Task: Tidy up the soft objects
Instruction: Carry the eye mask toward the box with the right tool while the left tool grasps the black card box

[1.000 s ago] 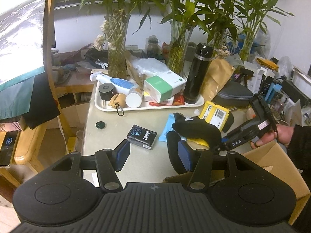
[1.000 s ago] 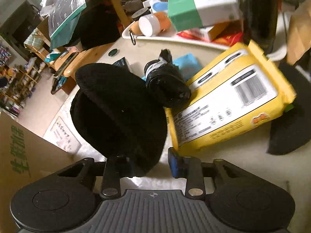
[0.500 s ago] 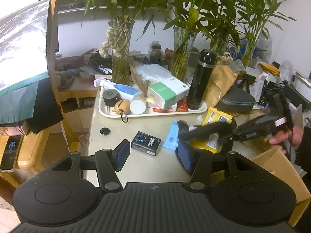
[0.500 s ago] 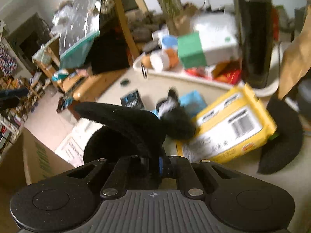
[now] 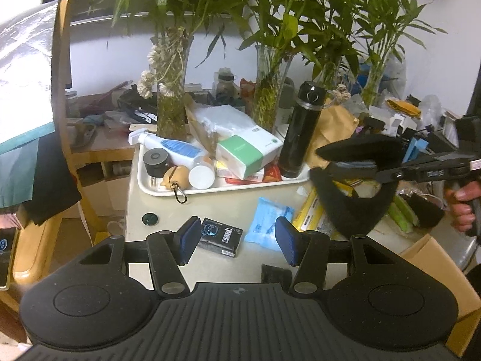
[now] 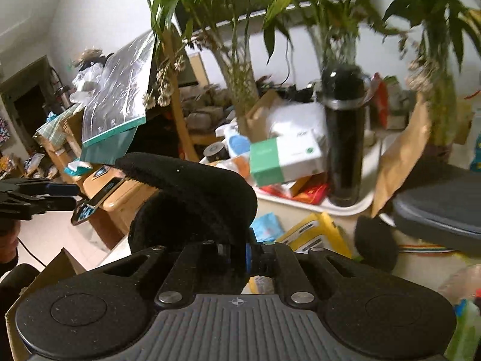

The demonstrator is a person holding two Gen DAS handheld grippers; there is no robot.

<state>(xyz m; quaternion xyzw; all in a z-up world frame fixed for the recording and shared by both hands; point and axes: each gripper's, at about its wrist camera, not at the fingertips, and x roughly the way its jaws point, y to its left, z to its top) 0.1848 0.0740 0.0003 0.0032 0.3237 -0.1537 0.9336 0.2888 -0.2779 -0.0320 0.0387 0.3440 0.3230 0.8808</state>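
Observation:
A black soft fleece piece (image 5: pixel 354 198) hangs folded in the air at the right of the left wrist view, with my right gripper (image 5: pixel 339 167) shut on its edge. From the right wrist view the same black piece (image 6: pixel 192 192) fills the space ahead of my right gripper (image 6: pixel 243 252), whose blue pads press on it. My left gripper (image 5: pixel 237 240) stands open over the table with nothing between its fingers. A second black soft piece (image 6: pixel 375 243) lies on the table by a yellow pack (image 6: pixel 315 234). A blue tissue pack (image 5: pixel 267 219) lies beyond my left fingers.
A white tray (image 5: pixel 156 189) holds a green-and-white box (image 5: pixel 246 153), bottles and a black flask (image 5: pixel 300 132). Glass vases with bamboo stand behind. A small black box (image 5: pixel 221 236) lies near my left pad. A cardboard box (image 5: pixel 436 258) stands at the lower right. A wooden chair (image 5: pixel 60 90) is left.
My right gripper closed on the black fleece piece and lifted it off the table, up and to the right. The black bundle by the yellow pack is no longer in sight. My left gripper stayed put.

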